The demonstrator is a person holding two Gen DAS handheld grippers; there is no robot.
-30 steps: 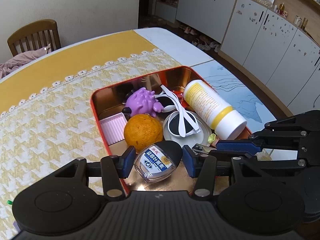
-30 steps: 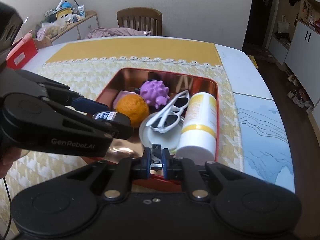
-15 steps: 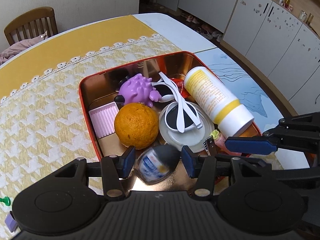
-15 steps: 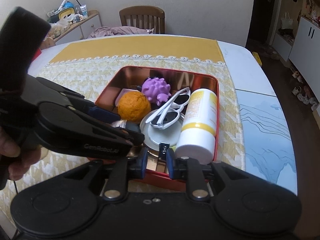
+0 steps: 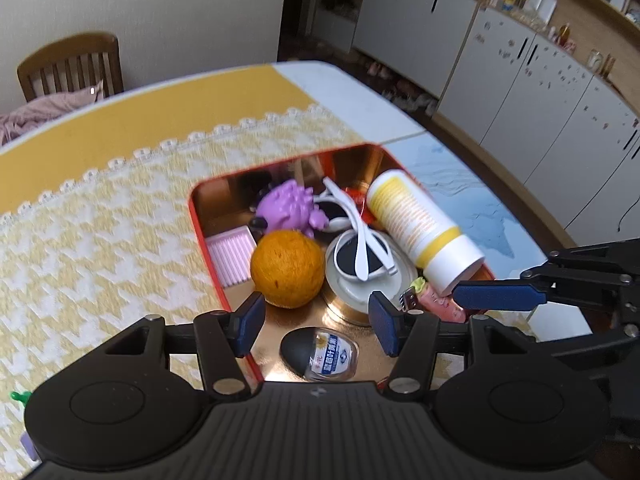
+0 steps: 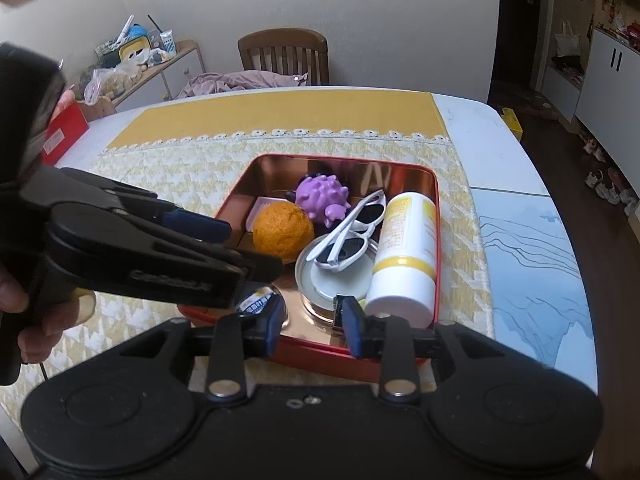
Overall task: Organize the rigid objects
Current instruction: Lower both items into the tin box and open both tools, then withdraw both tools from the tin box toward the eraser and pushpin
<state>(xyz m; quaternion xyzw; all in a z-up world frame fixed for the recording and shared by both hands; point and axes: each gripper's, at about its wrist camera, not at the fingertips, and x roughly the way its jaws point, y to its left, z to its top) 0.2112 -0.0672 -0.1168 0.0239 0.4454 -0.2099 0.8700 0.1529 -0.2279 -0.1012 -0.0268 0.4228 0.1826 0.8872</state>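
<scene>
Red metal tray (image 5: 202, 236) with copper-coloured inside now holds the small clear eye-drop bottle with black cap (image 5: 318, 354), lying on its side at the tray's near edge, in front of the orange fruit (image 5: 287, 274). One second ago the left gripper (image 5: 316, 322) was clenched on this bottle; now its fingers are spread apart and empty above it. The right gripper (image 6: 310, 322) has also released, spread at the tray's near rim. I judge this item is placed, so the next one can follow.
</scene>
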